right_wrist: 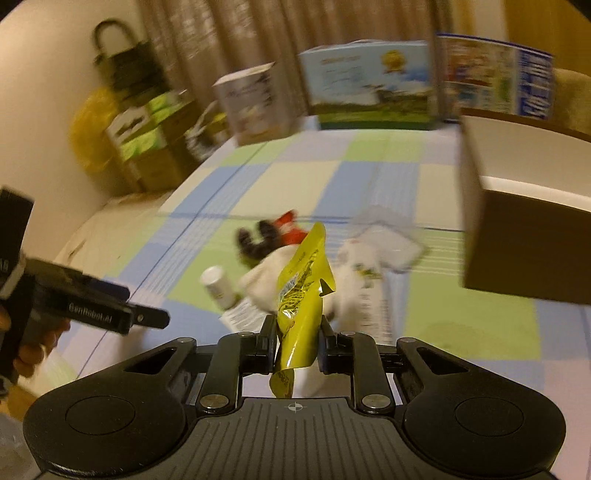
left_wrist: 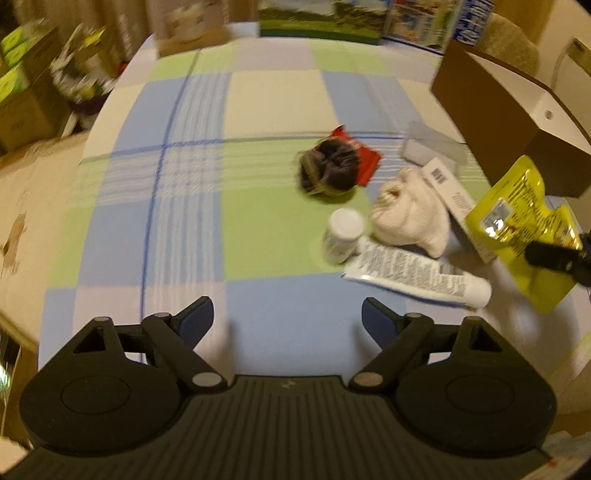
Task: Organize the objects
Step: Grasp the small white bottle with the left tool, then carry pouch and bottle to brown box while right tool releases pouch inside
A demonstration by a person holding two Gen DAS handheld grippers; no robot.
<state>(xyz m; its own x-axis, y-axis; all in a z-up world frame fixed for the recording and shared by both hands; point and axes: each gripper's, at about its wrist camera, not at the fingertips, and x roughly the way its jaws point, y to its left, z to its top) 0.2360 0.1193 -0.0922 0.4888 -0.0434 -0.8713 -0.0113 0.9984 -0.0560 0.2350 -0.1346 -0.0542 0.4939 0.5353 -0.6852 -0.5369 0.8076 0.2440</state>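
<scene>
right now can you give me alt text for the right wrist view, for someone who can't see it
The right tool is shut on a yellow foil packet, held above a checked tablecloth. Behind it lie a white bottle, a white cloth bundle and a dark furry item; a brown box stands at right, and the left tool reaches in from the left.

A table (left_wrist: 184,184) holds a loose cluster of items towards its right side. A bottle (left_wrist: 343,236) stands just left of a cloth bundle (left_wrist: 406,218). A tube (left_wrist: 417,277) lies in front of both. Behind them sits what may be a hair scrunchie (left_wrist: 328,171), resting on a small packet (left_wrist: 364,158). An open box (left_wrist: 517,122) stands at the right edge. Several cartons (left_wrist: 319,18) line the far edge.
</scene>
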